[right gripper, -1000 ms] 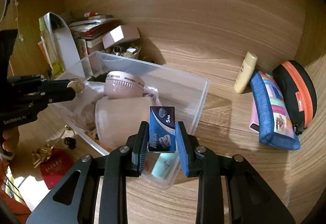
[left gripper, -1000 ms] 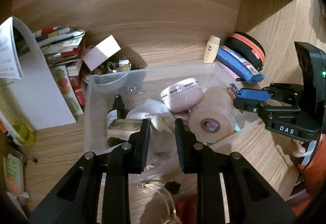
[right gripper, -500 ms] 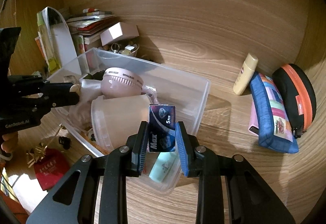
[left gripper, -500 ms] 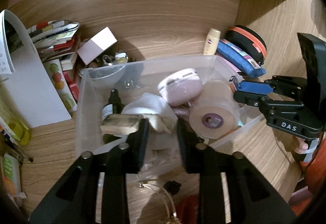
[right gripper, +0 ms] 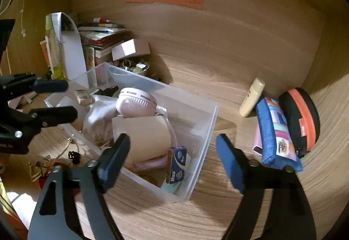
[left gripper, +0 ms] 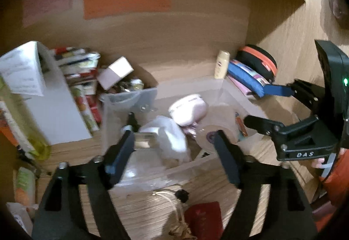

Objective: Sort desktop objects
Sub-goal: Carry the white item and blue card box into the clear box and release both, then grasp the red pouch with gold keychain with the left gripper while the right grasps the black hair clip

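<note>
Now: both claws have just let go over the clear bin [right gripper: 202,128].
Right claw [right gripper: 172,150]: its jaws have just been opening and stand wide, with nothing pinched. A moment ago it gripped the little blue box [right gripper: 177,164].
Blue box: it stands in the near corner of the bin, leaning by the paper roll [right gripper: 141,137], free of the claw.
Left claw [left gripper: 174,141]: its jaws have just been opening too and are spread wide. A moment ago they were almost shut on a small tan thing.
Tan thing [right gripper: 84,95]: it lies in the bin's far end by the white cloth [left gripper: 170,135]. It is too blurry to name.
Also in bin: a pink round fan [right gripper: 136,102] on top of the roll.
Still out on the surface: a cream tube [right gripper: 252,98], a blue pouch [right gripper: 274,135], a black and orange case [right gripper: 301,120], a red packet [left gripper: 204,220].
What it means: two things look sorted. I think both claws are free to fetch more.
</note>
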